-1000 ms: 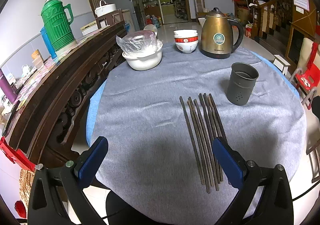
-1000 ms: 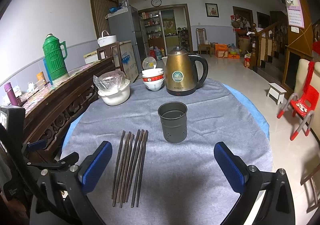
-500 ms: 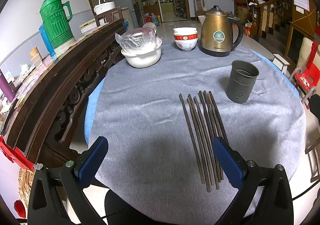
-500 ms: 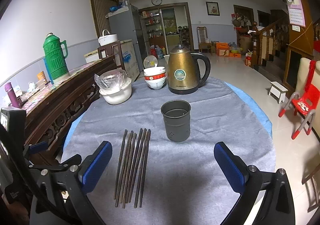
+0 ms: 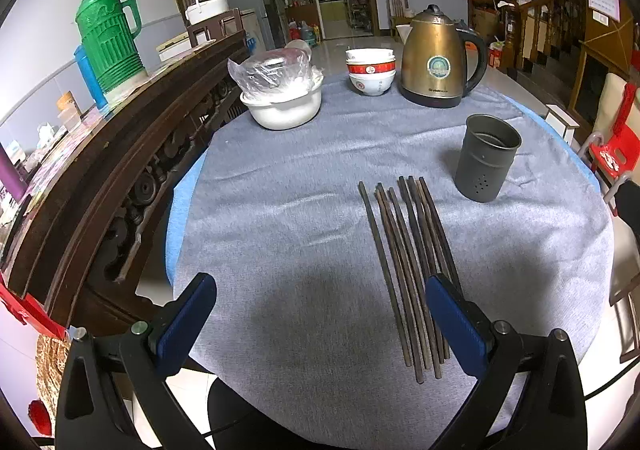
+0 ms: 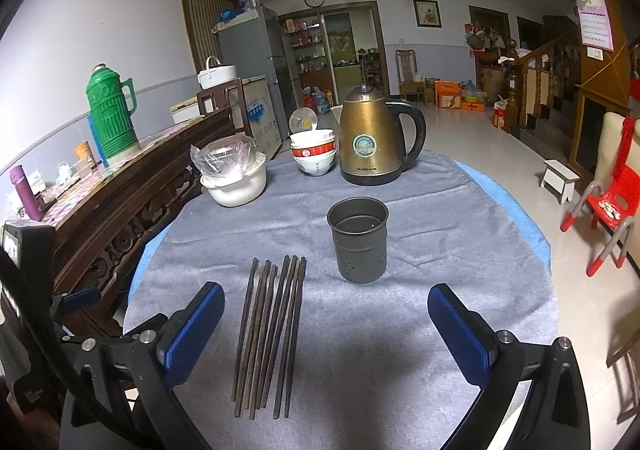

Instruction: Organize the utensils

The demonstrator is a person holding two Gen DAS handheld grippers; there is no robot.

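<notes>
Several dark chopsticks (image 5: 408, 270) lie side by side on the cloth (image 5: 288, 210), none yet in the holder (image 5: 486, 158), so the sorting looks not yet begun. Both grippers hover spread wide and grasp nothing. Seen from the left gripper (image 5: 320, 314), the near ends of the sticks sit just inside its right finger (image 5: 454, 316), partly hidden by it. Seen from the right gripper (image 6: 326, 324), the bundle (image 6: 272, 330) lies just inside its left finger (image 6: 192, 332), and the holder (image 6: 358, 240) stands ahead, beyond the fingertips and slightly right of the sticks' far ends.

The likeliest trouble, I judge, is the pickup. The sticks are thin, flat on soft fabric and touching one another, so closing pads could pinch the cloth, catch too many, or roll some aside and scatter the row. Held near one end, a stick may swing and droop, then strike the holder's rim instead of dropping in. The holder looks light and narrow; a knock from a finger or a slanted stick might tip it. The grippers are close together, so they could also clash over the bundle.

Grey cloth covers a round table with a blue layer showing at its edge. Farther ahead stand a brass kettle (image 6: 374, 138), stacked bowls (image 6: 314, 152) and a white pot (image 6: 236, 182) with plastic film. A carved wooden sideboard (image 6: 132, 186) to the left carries a green flask (image 6: 110, 114). Beyond is a tiled room with a fridge, a doorway, a staircase and a red child's chair.
</notes>
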